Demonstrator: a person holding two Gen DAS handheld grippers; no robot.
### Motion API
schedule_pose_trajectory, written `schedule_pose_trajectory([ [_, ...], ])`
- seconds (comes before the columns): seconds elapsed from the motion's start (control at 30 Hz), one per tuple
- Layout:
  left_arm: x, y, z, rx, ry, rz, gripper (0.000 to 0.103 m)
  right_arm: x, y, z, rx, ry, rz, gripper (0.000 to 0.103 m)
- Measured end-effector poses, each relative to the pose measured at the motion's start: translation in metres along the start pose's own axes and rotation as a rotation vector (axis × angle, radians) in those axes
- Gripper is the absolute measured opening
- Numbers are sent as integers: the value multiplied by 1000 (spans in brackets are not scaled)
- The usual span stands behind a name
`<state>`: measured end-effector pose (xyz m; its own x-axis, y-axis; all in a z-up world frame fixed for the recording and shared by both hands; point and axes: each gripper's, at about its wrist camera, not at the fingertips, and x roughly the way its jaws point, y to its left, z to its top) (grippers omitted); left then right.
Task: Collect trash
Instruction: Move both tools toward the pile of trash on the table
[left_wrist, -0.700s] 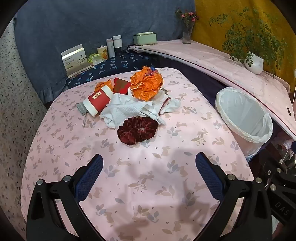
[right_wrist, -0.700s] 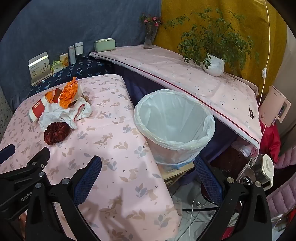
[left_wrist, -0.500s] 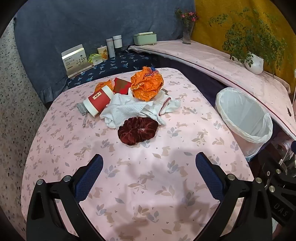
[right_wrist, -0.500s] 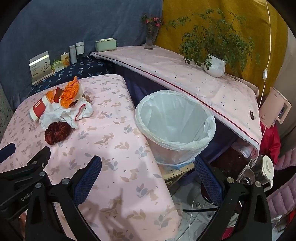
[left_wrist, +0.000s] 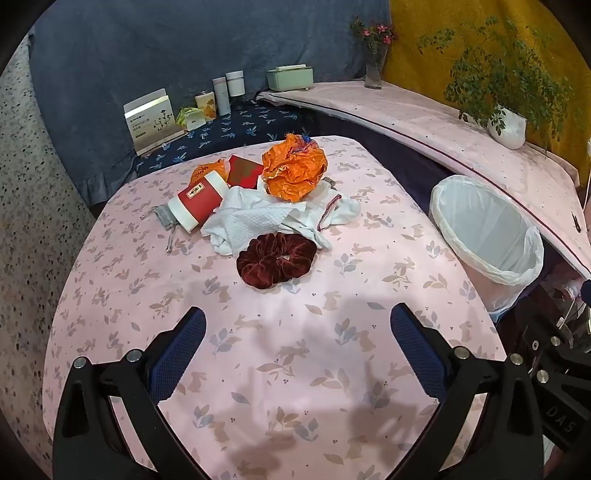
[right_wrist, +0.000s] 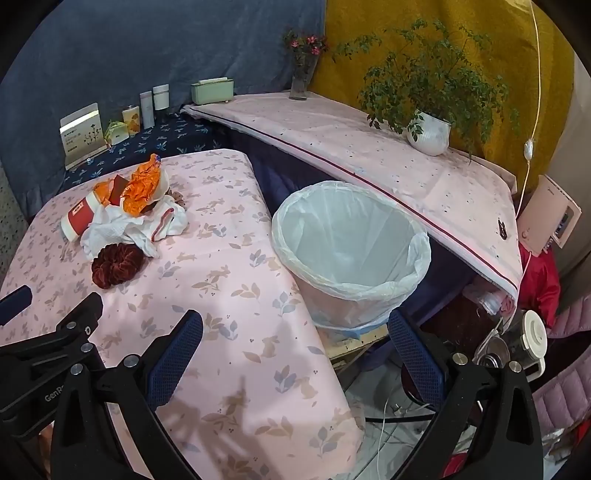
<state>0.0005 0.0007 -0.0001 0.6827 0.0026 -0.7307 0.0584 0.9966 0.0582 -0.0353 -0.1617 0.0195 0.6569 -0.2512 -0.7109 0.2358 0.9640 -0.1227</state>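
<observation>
- Trash sits heaped at the far side of the pink tablecloth (left_wrist: 295, 369) in our left wrist view: orange wrapper (left_wrist: 295, 173), red paper cup (left_wrist: 197, 201), white tissue (left_wrist: 255, 221), maroon scrunchie (left_wrist: 277, 258) nearest.
- Our left gripper (left_wrist: 297, 354) hangs wide and empty, well short of the heap.
- Lined bin (right_wrist: 351, 254) stands beside the table in our right wrist view; our right gripper (right_wrist: 295, 358) is wide, empty.

The light was even and fairly bright, falling from above and behind, so soft grey shadows of the tools lay on the pink tablecloth (left_wrist: 280, 332) near the bottom of both views. Both pictures were sharp at the middle. Fisheye bending curved the edges, and the corners were black. The white bin liner (right_wrist: 351, 236) showed no harsh glare.
</observation>
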Motion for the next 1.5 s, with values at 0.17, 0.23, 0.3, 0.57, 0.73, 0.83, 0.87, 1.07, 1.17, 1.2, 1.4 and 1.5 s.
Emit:
schedule_pose_trajectory([
  [0.17,1,-1,0,-1,0,1,96,0,0,-1,-1,-1,1,96],
  [0.23,0,-1,0,0,0,-1,96,0,0,0,-1,-1,0,96],
  [0.3,0,-1,0,0,-1,-2,96,-1,0,-1,-1,-1,0,96],
  [0.57,0,-1,0,-1,-3,-1,96,-2,1,-1,0,-4,0,96],
  [0.73,-1,-1,0,-4,-4,1,96,-3,1,0,2,-6,-1,96],
  [0.83,0,-1,0,-5,-5,2,96,-6,3,-1,-1,-8,-1,96],
  [0.87,0,-2,1,-5,-6,2,96,-6,3,-1,-2,-9,-1,96],
  [1.07,-13,7,1,-8,-10,1,96,-8,4,0,-6,-11,-2,96],
  [1.17,-8,9,0,-17,-12,-1,96,-10,6,1,-8,-13,-2,96],
  [1.2,-7,9,1,-17,-12,-1,96,-10,6,1,-9,-13,-3,96],
  [1.4,-7,10,0,-17,-13,-3,96,-13,7,3,-10,-14,-4,96],
  [1.5,-8,10,0,-17,-15,-3,96,-10,7,-1,-11,-14,-3,96],
])
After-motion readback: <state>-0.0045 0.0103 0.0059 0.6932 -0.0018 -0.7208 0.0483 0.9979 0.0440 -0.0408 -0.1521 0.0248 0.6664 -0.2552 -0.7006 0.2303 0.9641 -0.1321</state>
